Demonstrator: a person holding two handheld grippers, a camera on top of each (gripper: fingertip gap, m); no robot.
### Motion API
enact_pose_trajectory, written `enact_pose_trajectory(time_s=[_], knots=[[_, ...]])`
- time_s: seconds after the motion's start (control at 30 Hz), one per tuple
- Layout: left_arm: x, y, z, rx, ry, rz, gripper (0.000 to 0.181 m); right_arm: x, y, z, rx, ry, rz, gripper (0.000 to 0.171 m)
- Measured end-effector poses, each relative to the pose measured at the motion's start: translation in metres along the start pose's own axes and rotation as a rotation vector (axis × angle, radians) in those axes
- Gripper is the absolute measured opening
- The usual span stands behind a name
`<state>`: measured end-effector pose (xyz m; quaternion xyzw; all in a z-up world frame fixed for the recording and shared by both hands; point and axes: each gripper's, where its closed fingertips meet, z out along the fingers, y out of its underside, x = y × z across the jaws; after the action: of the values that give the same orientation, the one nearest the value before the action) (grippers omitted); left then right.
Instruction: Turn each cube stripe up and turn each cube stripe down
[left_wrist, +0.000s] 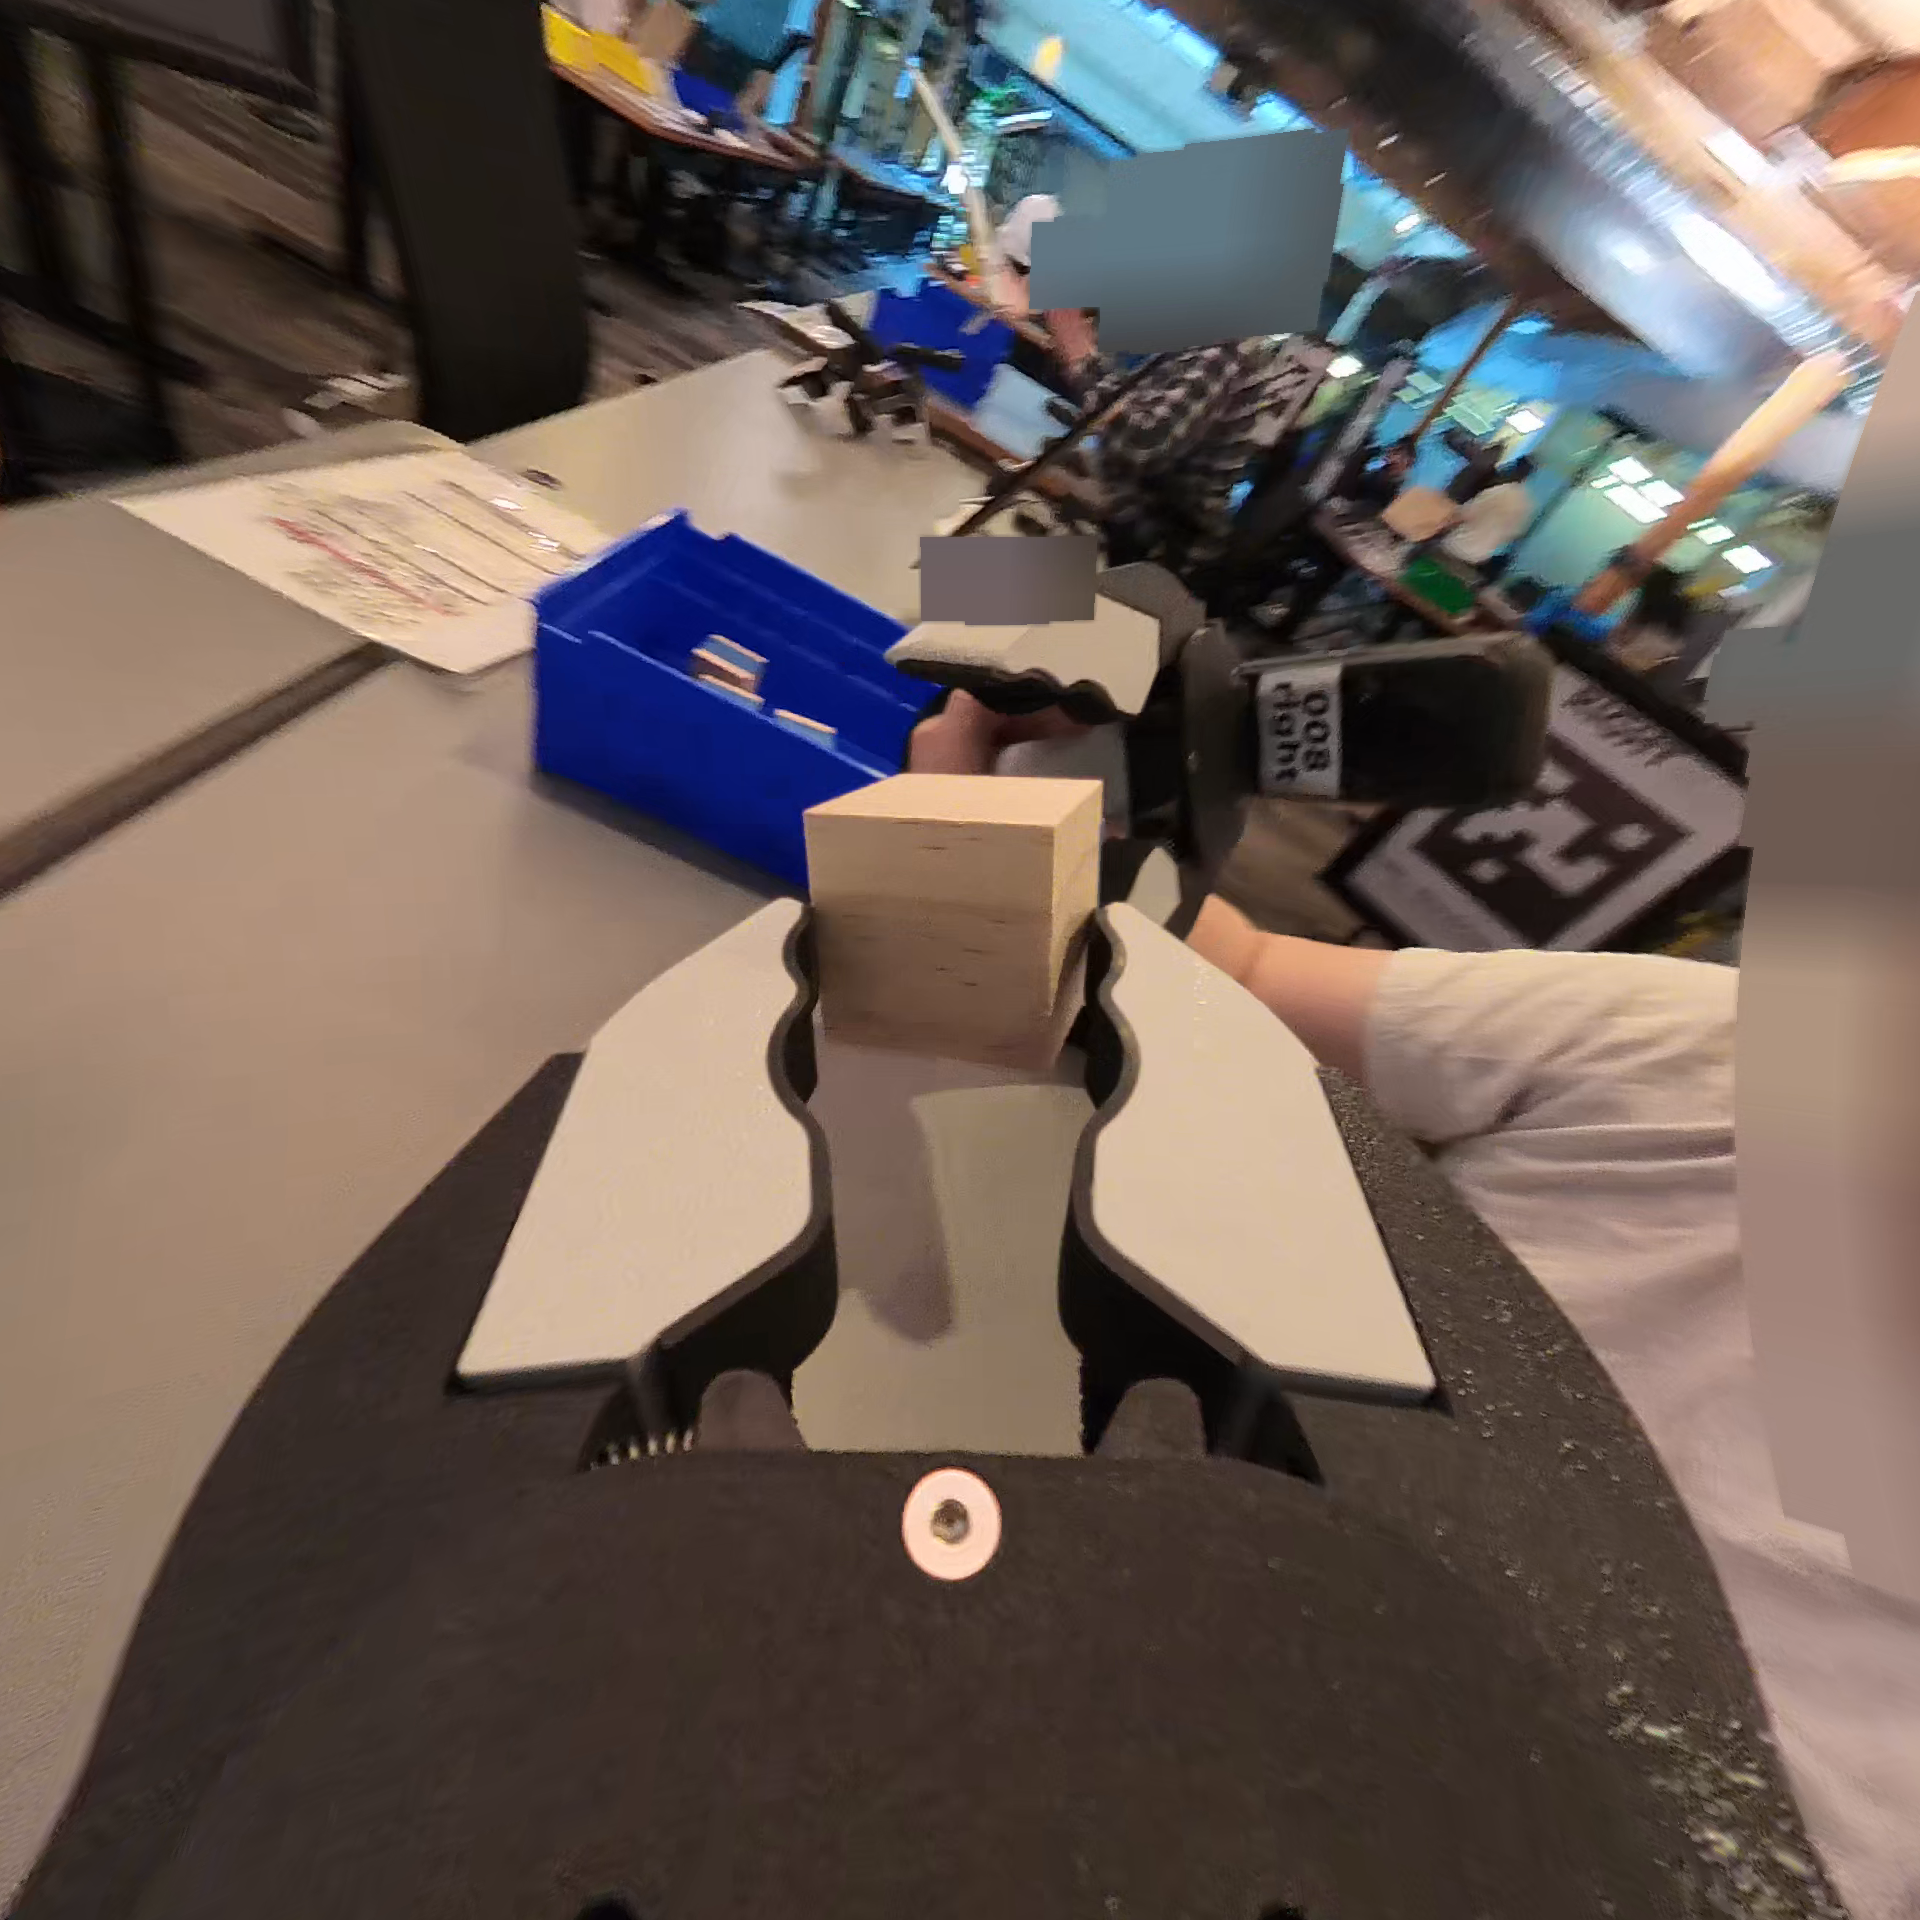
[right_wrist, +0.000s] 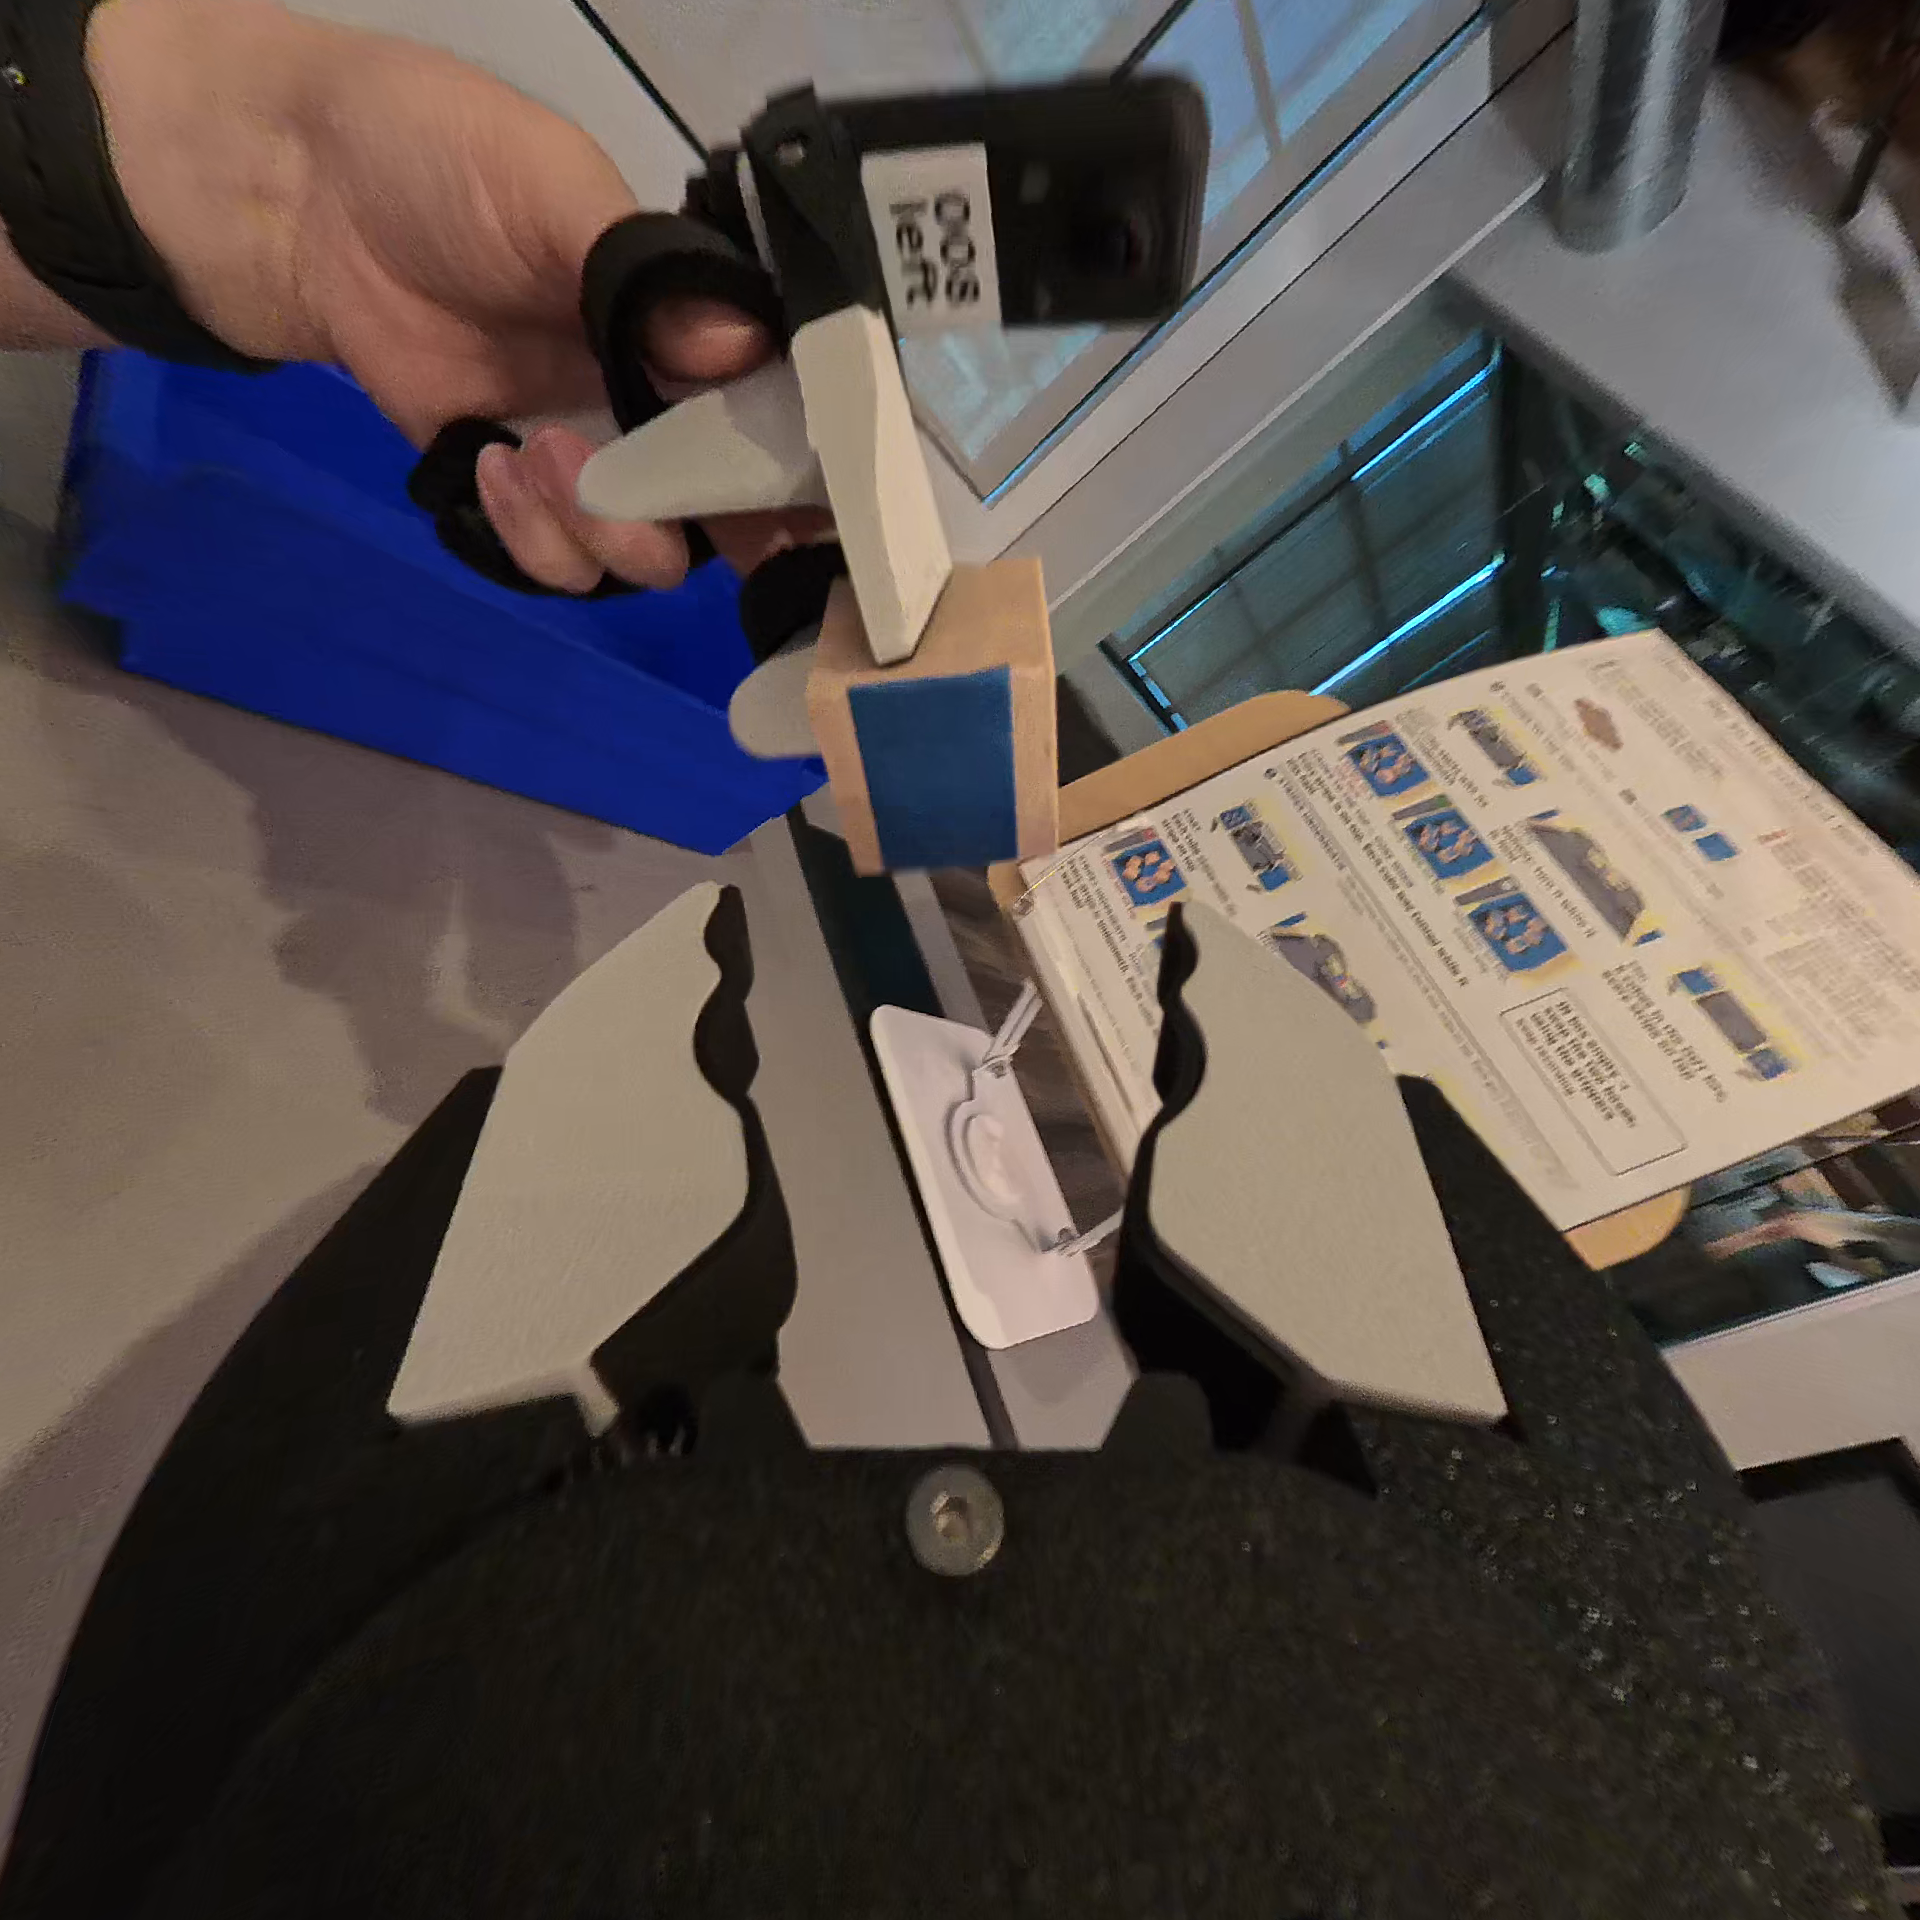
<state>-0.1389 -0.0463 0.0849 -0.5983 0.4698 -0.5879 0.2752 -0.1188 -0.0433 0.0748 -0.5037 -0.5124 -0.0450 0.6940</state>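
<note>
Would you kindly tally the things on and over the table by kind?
Wooden cube with blue stripe, held: 1
Cubes in the bin: 2
Blue bin: 1
Grippers, left and right: 2
Printed sheet: 1
Total: 7

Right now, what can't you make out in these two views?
- Left wrist view: the cube in the left tool shows only bare wood; its stripe faces away.
- Left wrist view: small pieces in the blue bin are too small and blurred to identify.
- Right wrist view: the bin's inside is hidden by its wall and the hand.
- Right wrist view: the right tool is open, holding nothing.
</note>
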Motion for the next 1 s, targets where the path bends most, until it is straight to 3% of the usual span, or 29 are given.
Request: enact_pose_trajectory(time_s=[0.13,0.37,0.47,0.9,1.0], knots=[[0.01,0.006,0.012,-0.003,0.138,-0.077,0.049,0.0,-0.014,-0.001,0.033,0.067,-0.058,0.066],[0.022,0.009,0.019,0.006,0.275,-0.158,0.049,-0.012,-0.019,0.004,0.041,0.023,-0.053,0.056],[0.021,0.012,0.022,-0.008,0.28,-0.16,0.049,-0.01,-0.021,0.003,0.054,0.048,-0.055,0.049],[0.024,0.02,0.022,-0.065,0.313,-0.159,0.049,-0.019,-0.022,0.007,0.02,-0.042,-0.015,0.045],[0.014,0.021,0.021,-0.07,0.259,-0.145,0.063,-0.018,-0.02,0.006,0.007,-0.061,0.007,0.045]])
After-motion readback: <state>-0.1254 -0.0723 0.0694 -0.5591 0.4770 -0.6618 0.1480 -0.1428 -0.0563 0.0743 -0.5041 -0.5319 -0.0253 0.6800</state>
